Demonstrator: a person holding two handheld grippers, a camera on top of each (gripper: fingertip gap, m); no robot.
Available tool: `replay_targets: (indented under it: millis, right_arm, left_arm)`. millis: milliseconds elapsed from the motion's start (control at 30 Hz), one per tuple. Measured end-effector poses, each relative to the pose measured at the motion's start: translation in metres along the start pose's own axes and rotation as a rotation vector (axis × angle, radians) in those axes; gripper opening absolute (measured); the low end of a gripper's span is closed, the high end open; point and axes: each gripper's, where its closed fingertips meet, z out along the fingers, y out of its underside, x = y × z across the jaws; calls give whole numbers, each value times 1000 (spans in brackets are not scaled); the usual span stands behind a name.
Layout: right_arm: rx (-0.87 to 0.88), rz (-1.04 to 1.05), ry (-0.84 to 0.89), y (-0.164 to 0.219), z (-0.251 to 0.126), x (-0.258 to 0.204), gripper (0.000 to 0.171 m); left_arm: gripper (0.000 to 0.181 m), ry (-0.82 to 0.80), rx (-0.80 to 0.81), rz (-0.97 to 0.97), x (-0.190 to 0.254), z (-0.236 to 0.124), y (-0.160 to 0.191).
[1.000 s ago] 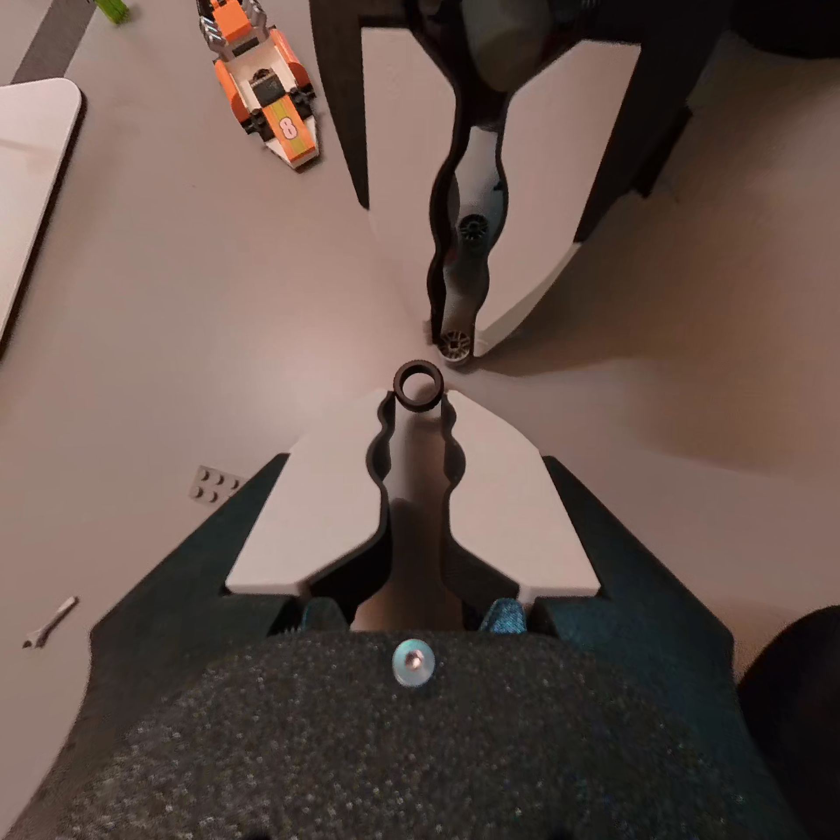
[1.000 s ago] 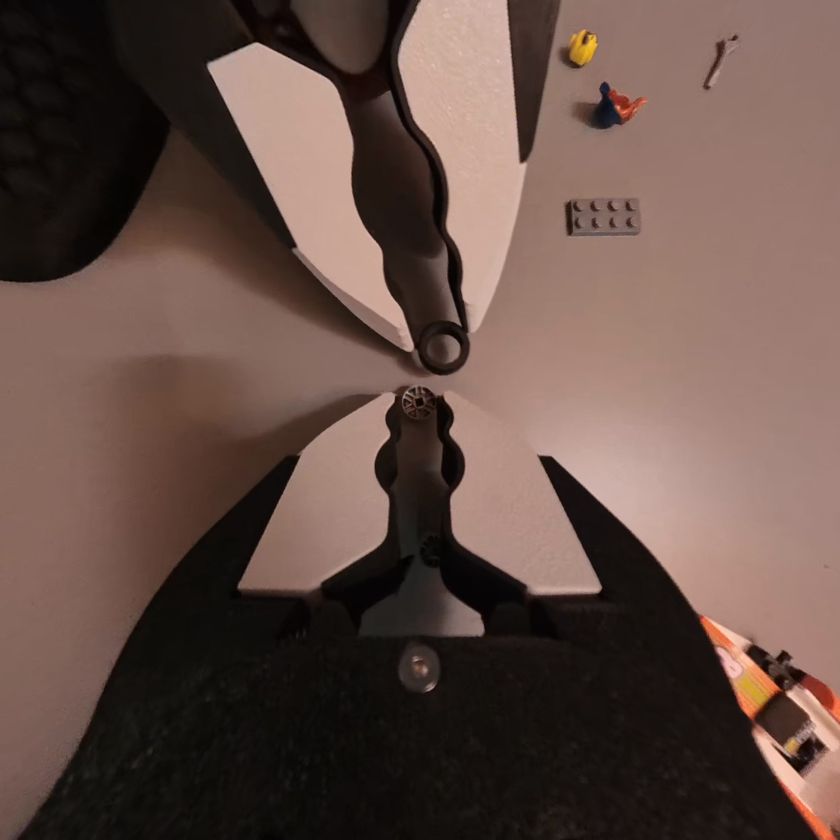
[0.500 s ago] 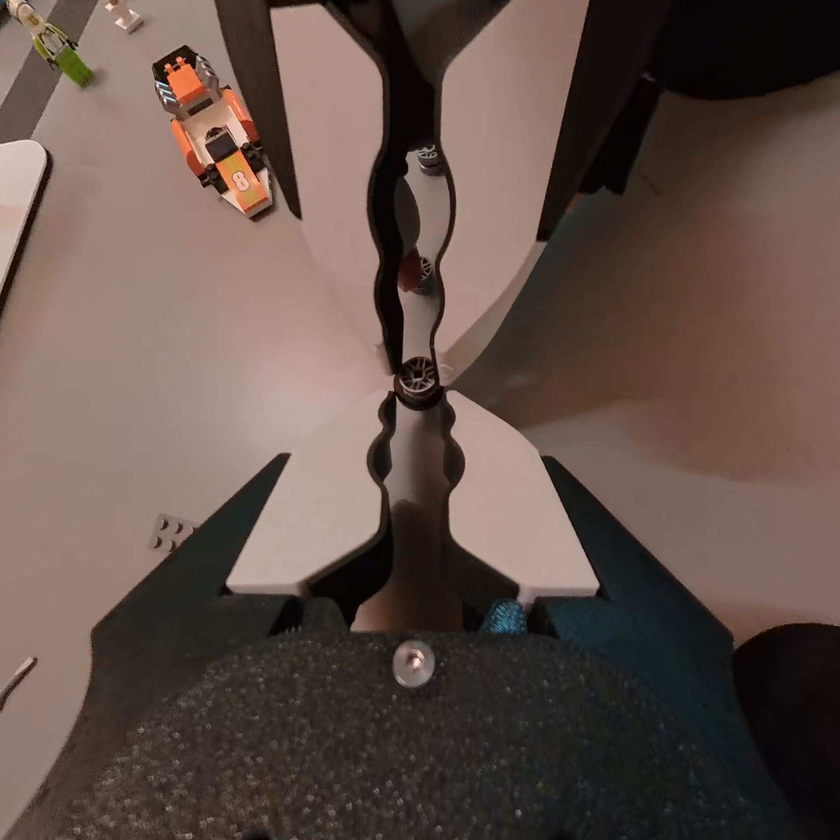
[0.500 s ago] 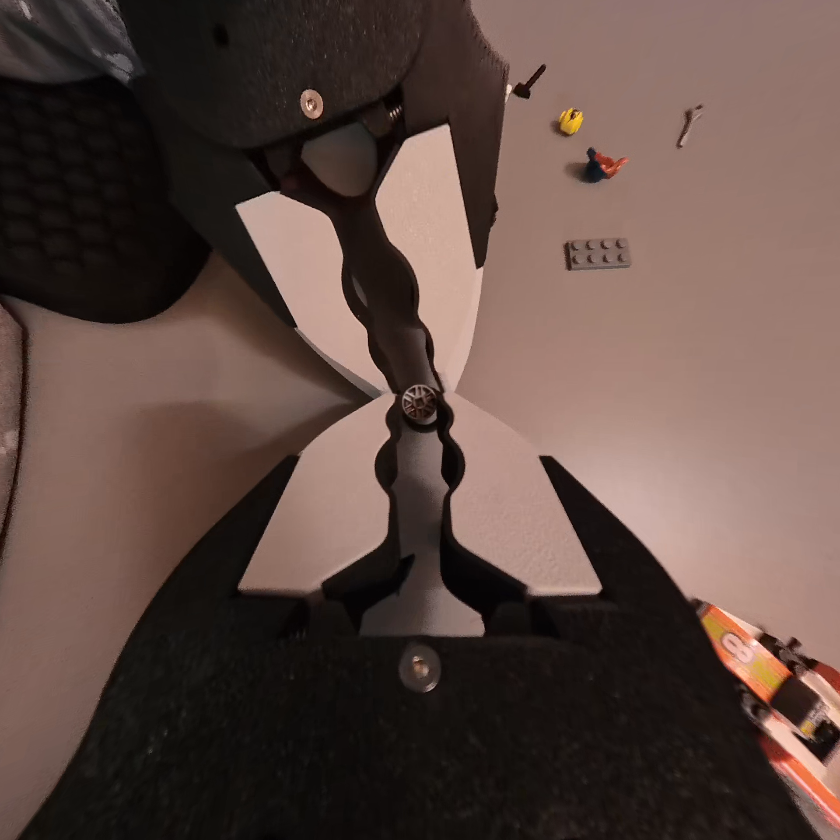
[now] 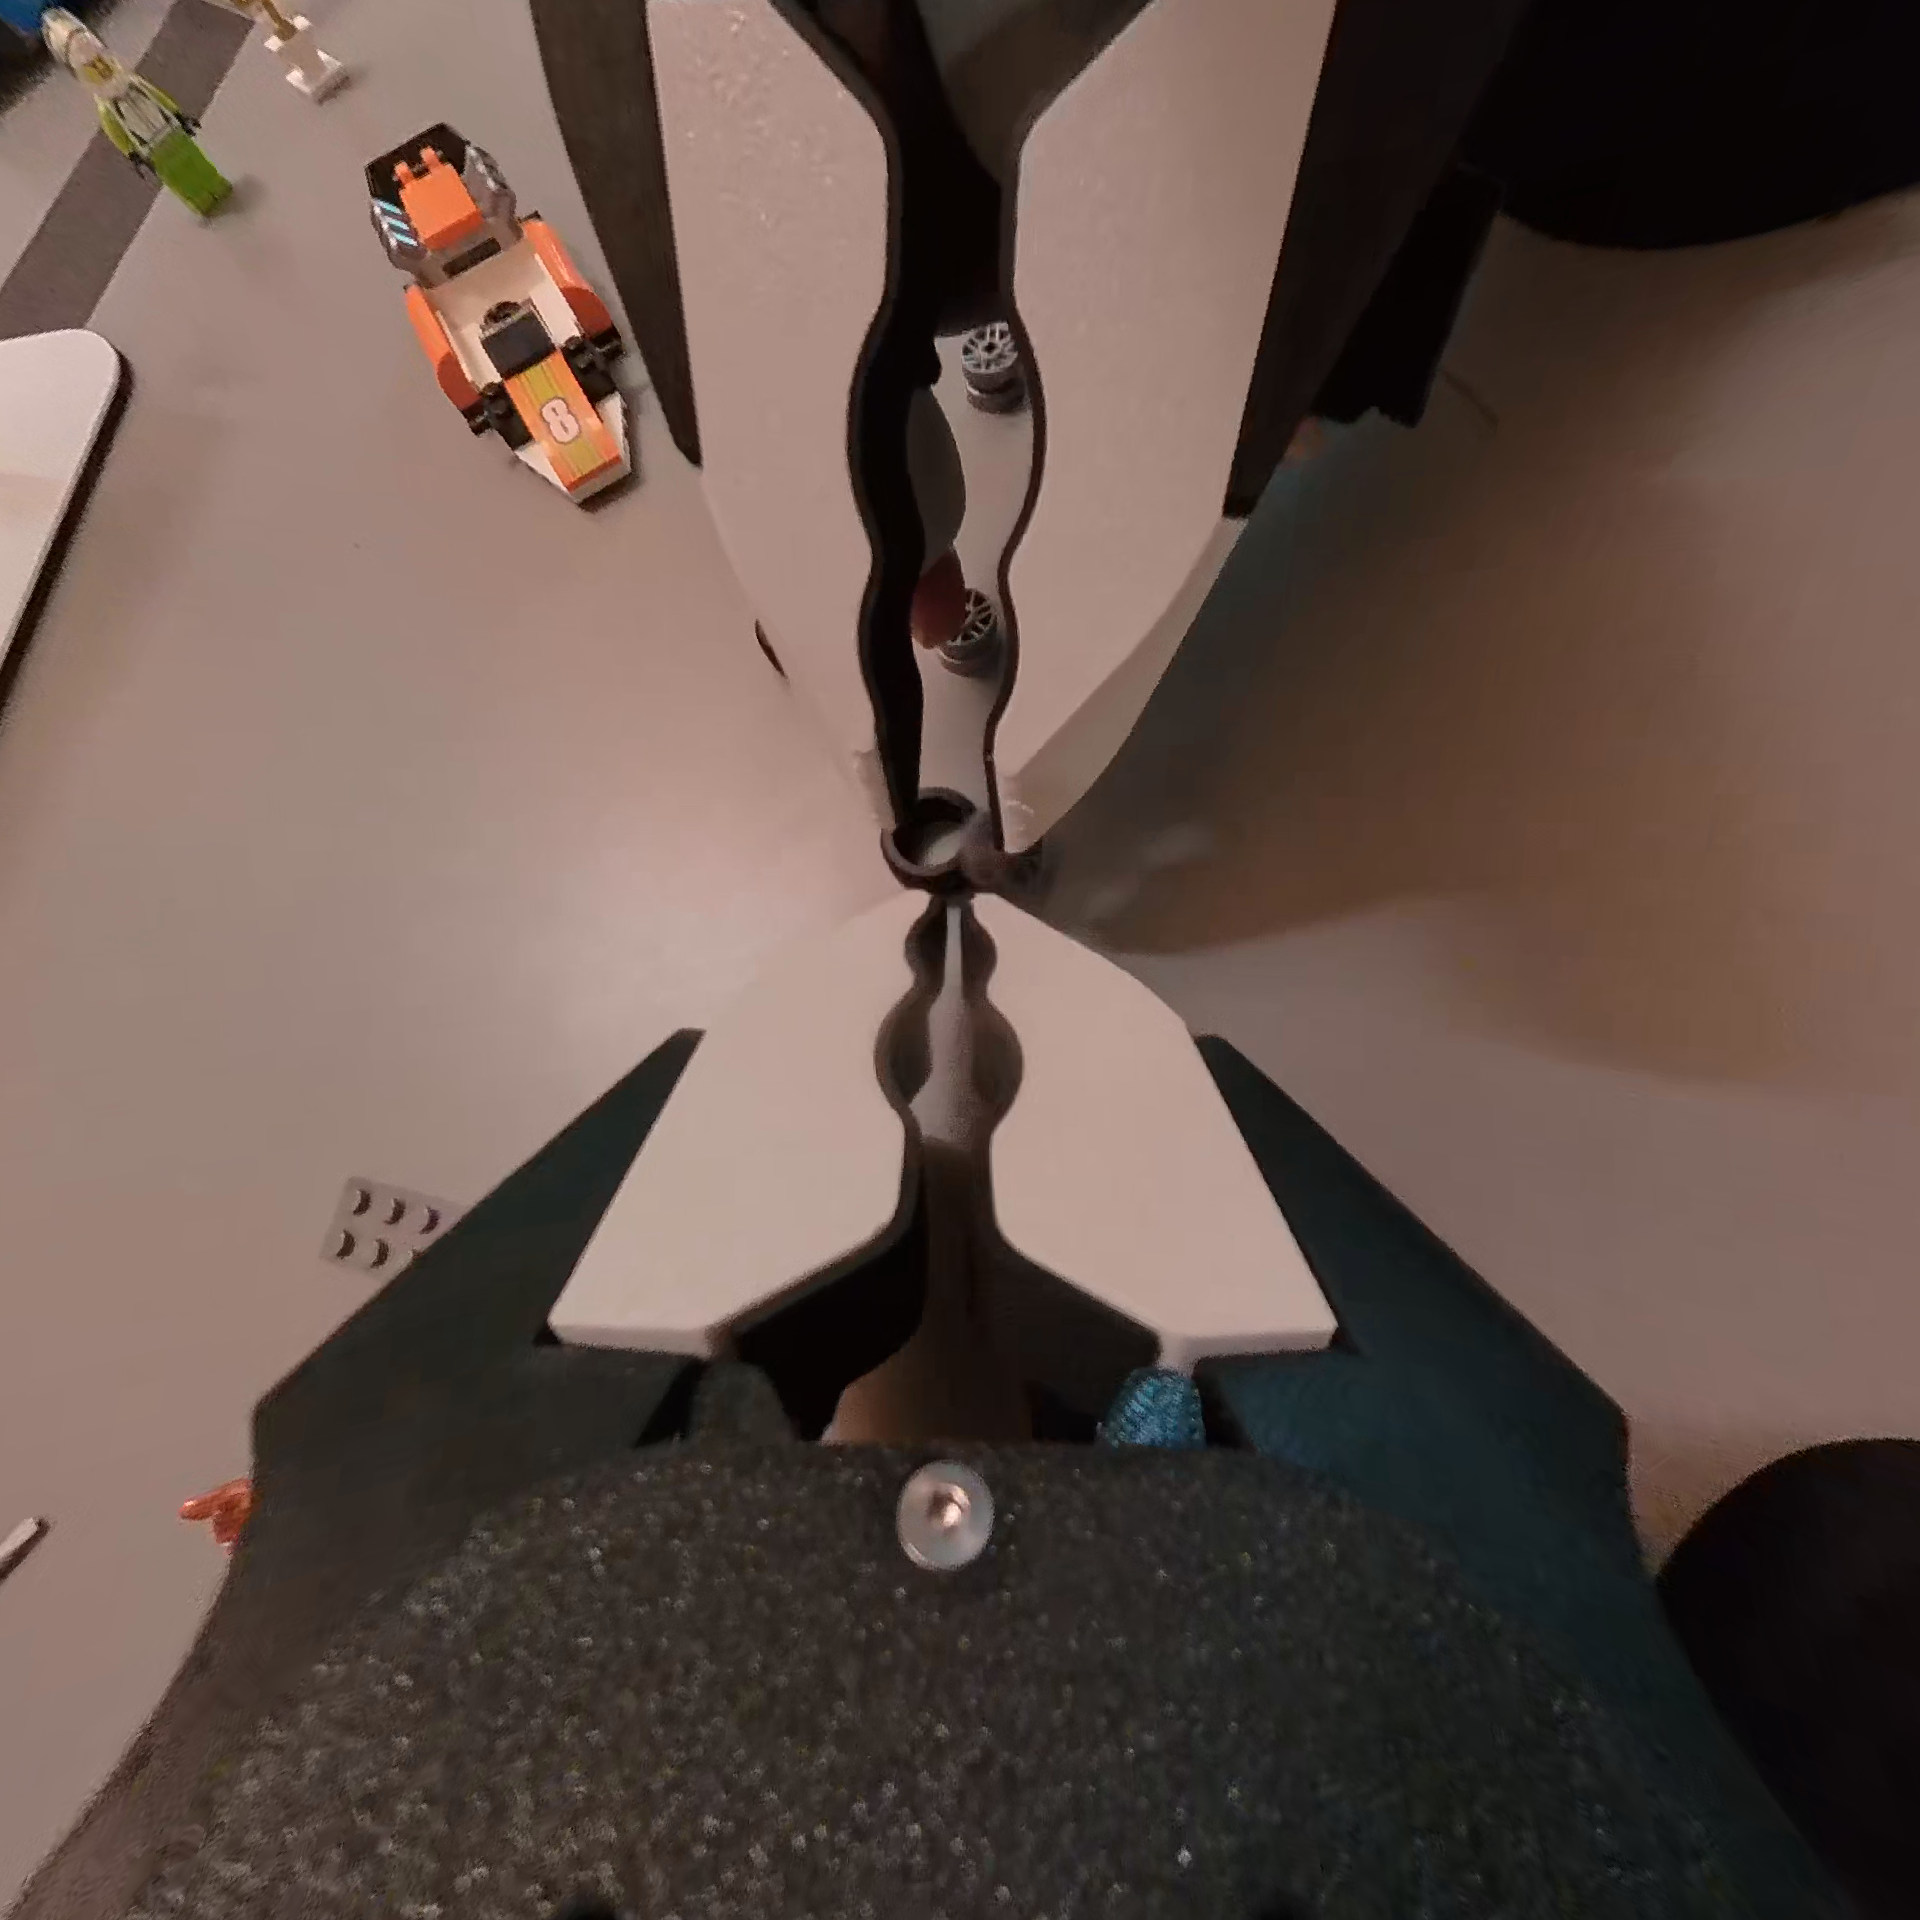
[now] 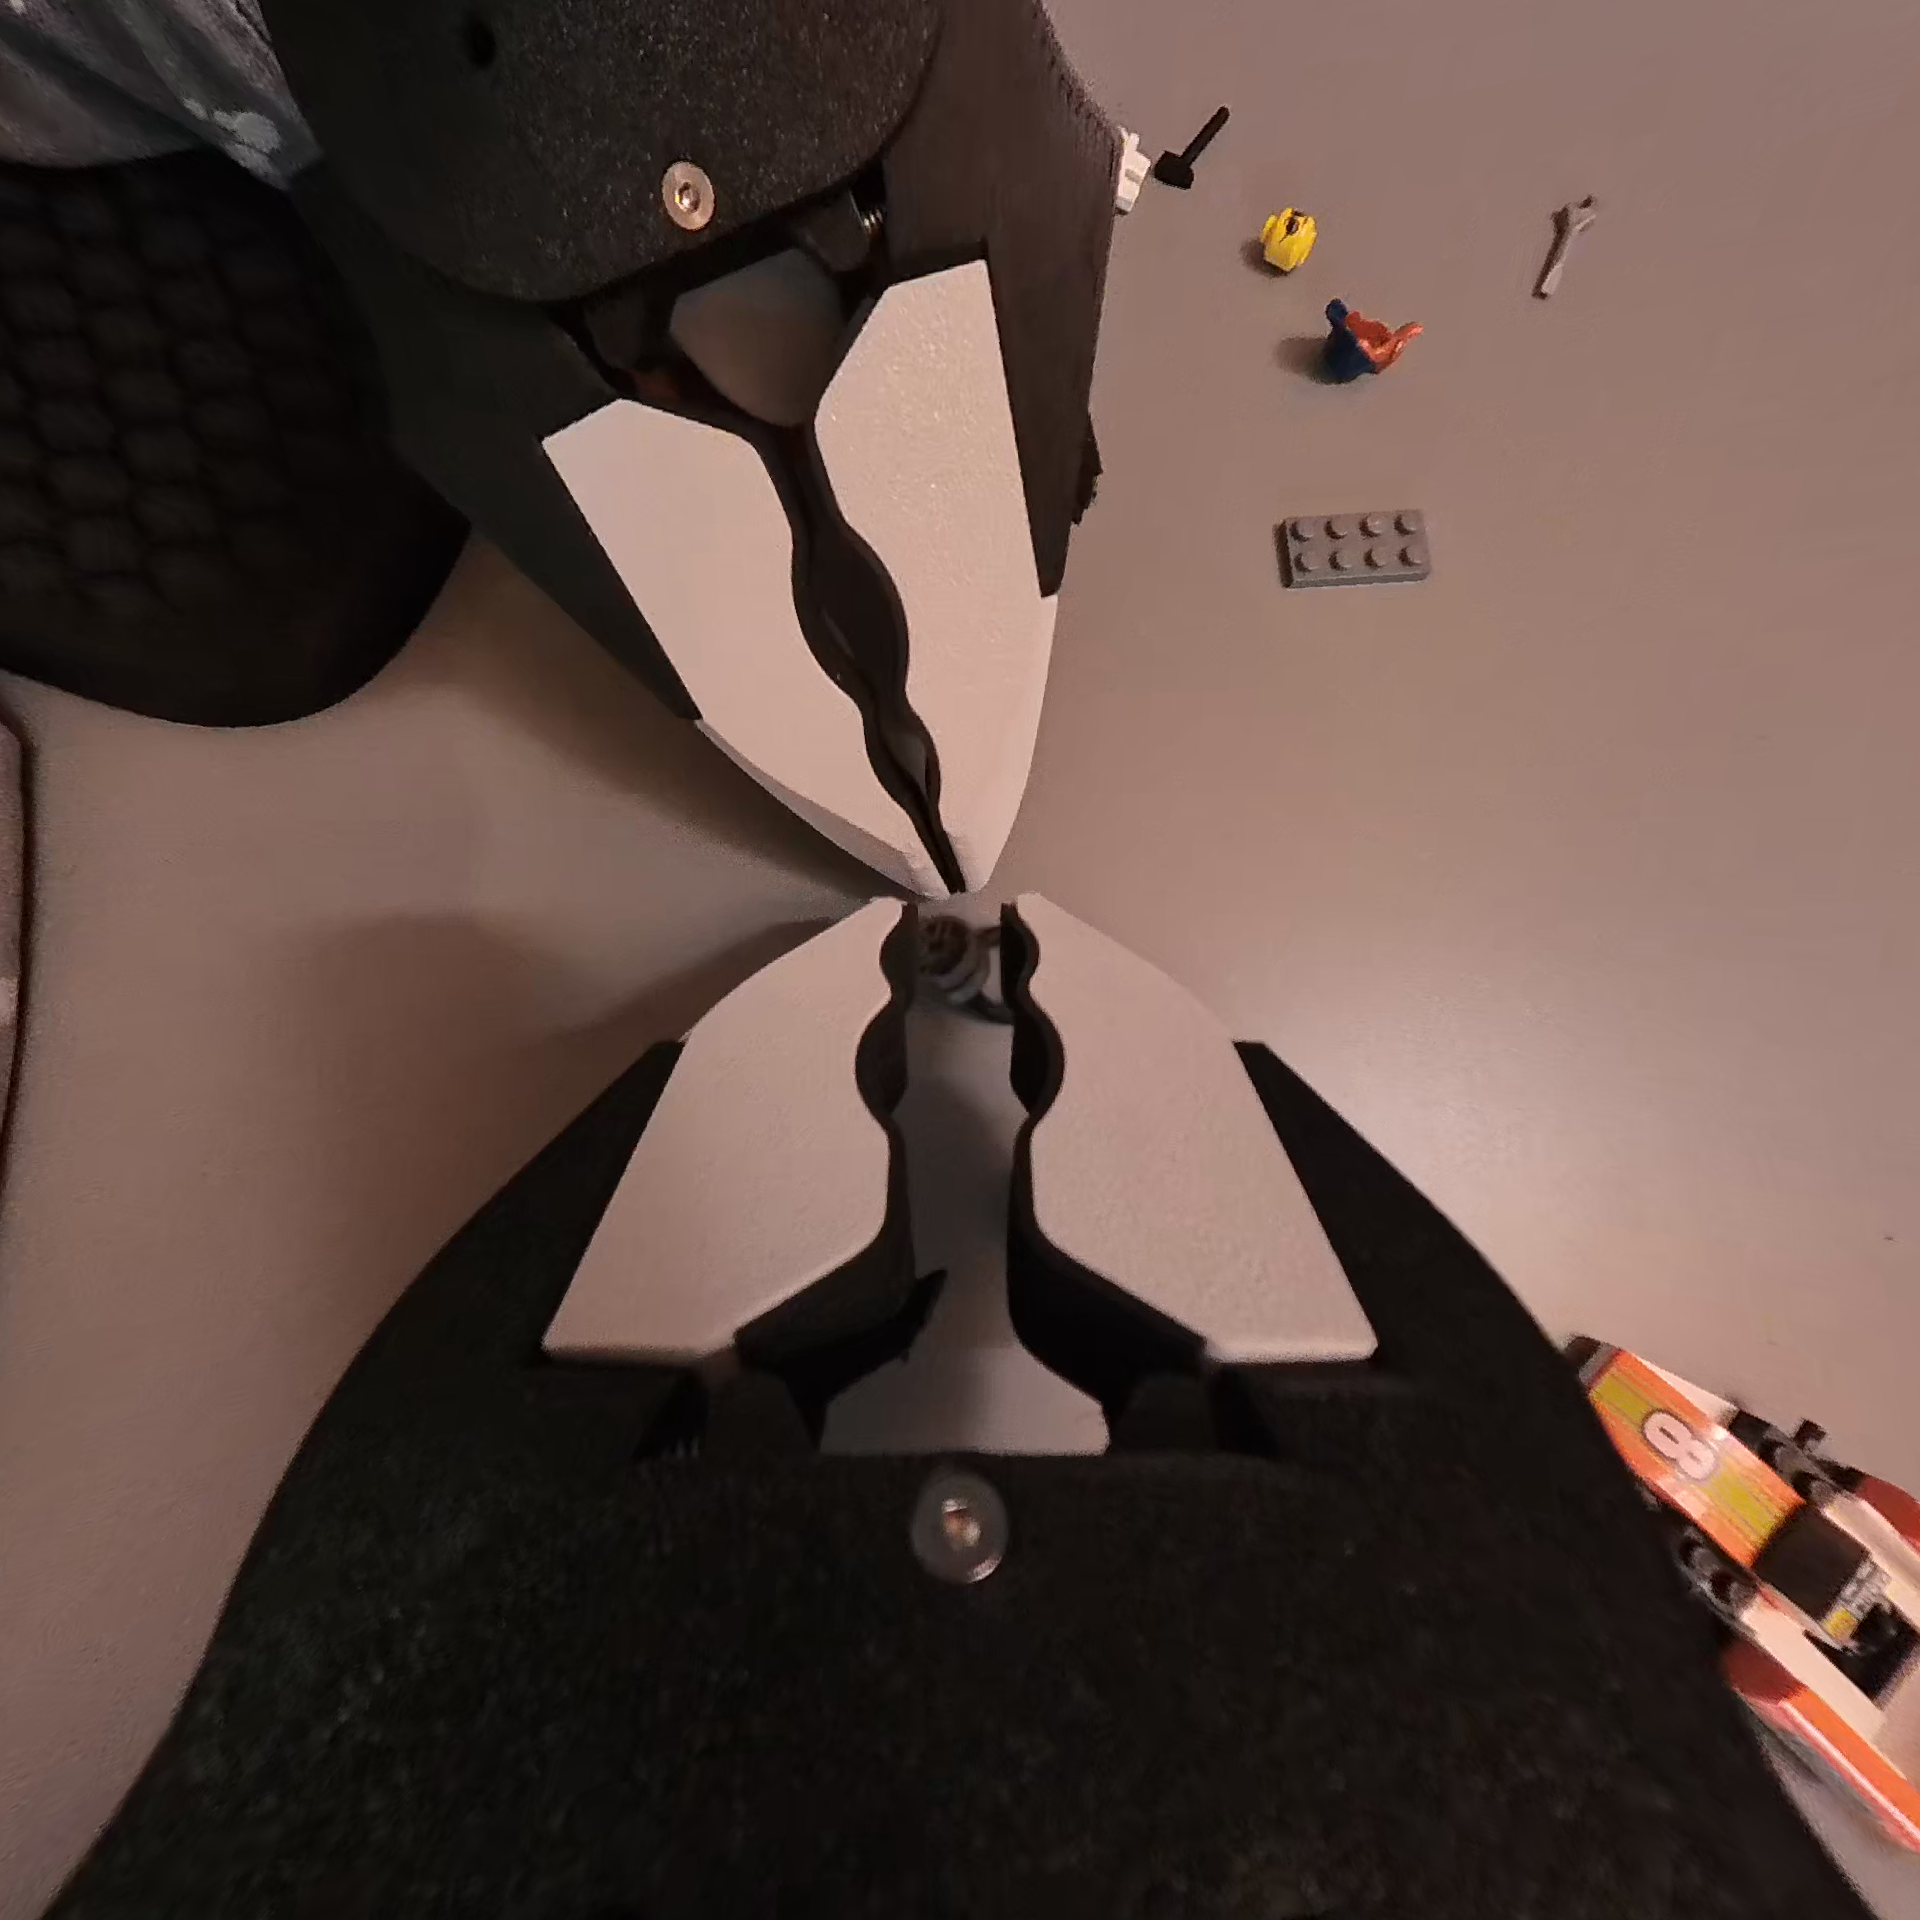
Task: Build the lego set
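My right gripper (image 6: pixel 953 920) is shut on a small grey wheel hub (image 6: pixel 943 958), which is blurred between its fingertips. In the left wrist view the right gripper (image 5: pixel 940 821) comes down from the top, with the black tyre (image 5: pixel 933 850) at its tips around the hub. My left gripper (image 5: pixel 951 914) is shut and empty, its tips just short of the tyre. In the right wrist view it (image 6: pixel 945 883) points down, tip to tip with the right gripper. The orange and white race car (image 5: pixel 509 353) lies on the table at the upper left and has no wheels on it.
Two finished wheels (image 5: pixel 987 364) (image 5: pixel 971 634) lie behind the right gripper. A grey studded plate (image 6: pixel 1356 549), a yellow piece (image 6: pixel 1288 239), a blue and orange piece (image 6: pixel 1361 343) and a grey wrench (image 6: pixel 1558 244) lie on the table. A green minifigure (image 5: pixel 156 135) and a white board (image 5: pixel 52 436) are far left. My two grippers' fingertips are within a few centimetres of each other. The grey studded plate (image 6: pixel 1356 549) is about 12 cm from both grippers' fingertips. It turns up in the left wrist view (image 5: pixel 404 1224) as well.
The two grippers came tip to tip. The tyre left my left gripper and now sits at the right gripper's tips on the hub. My left gripper's fingers have closed together.
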Motion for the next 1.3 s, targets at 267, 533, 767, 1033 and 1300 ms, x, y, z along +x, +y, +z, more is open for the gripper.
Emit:
replay_targets:
  millis: [267, 533, 767, 1033, 1300]
  right_arm:
    - [14, 4, 3, 3, -15, 5, 17]
    - [-56, -149, -143, 25, -9, -47, 22]
    - [-82, -134, -145, 36, -1, -48, 15]
    - [374, 219, -179, -19, -50, -11, 15]
    - [955, 738, -522, -61, -103, 9, 14]
  left_arm:
    - [13, 1, -37, -11, -2, 0, 8]
    - [13, -23, -35, -25, -8, 1, 10]
    - [13, -16, -10, -12, -6, -1, 4]
    - [22, -74, 295, 67, 0, -22, -51]
    - [21, -404, 566, 116, -22, -61, -114]
